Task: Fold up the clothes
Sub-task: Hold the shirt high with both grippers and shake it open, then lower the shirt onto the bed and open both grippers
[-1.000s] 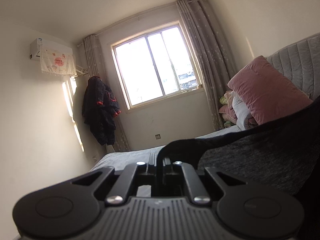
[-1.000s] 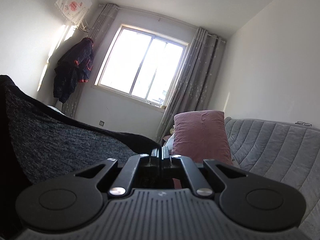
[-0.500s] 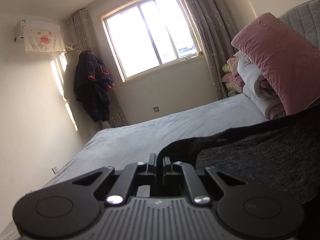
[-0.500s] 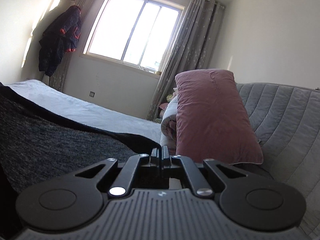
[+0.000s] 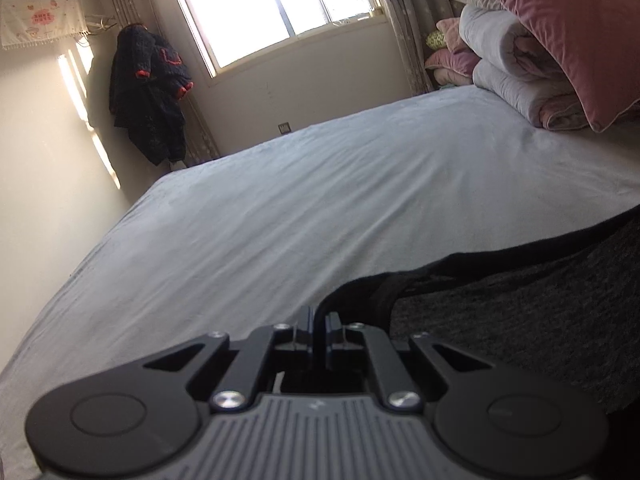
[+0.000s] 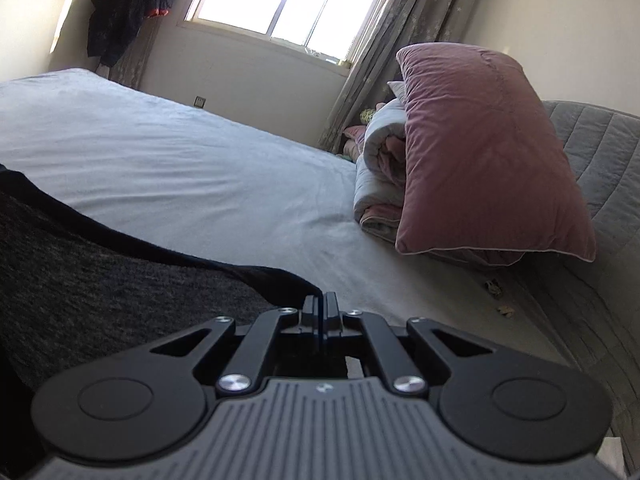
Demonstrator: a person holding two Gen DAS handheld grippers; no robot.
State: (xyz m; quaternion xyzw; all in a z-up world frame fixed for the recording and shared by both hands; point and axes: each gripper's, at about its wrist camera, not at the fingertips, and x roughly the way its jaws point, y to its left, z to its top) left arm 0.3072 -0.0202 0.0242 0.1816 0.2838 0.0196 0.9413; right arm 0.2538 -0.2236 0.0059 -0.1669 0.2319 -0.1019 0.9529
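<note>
Charcoal knit garment (image 5: pixel 520 320) (black-hemmed) — pinched by both grippers — over smooth bedsheet (image 5: pixel 320 200).

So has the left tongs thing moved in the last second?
Yes. The left tongs, shut on the dark garment, have dropped and tilted downward: the window slid to the frame's top, and the bed now fills the view.

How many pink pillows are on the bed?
1 big one for sure: the pink pillow leans on the folded quilts by the headboard. Smaller pink cushions sit behind the quilts, partly hidden, so there may be more.
</note>
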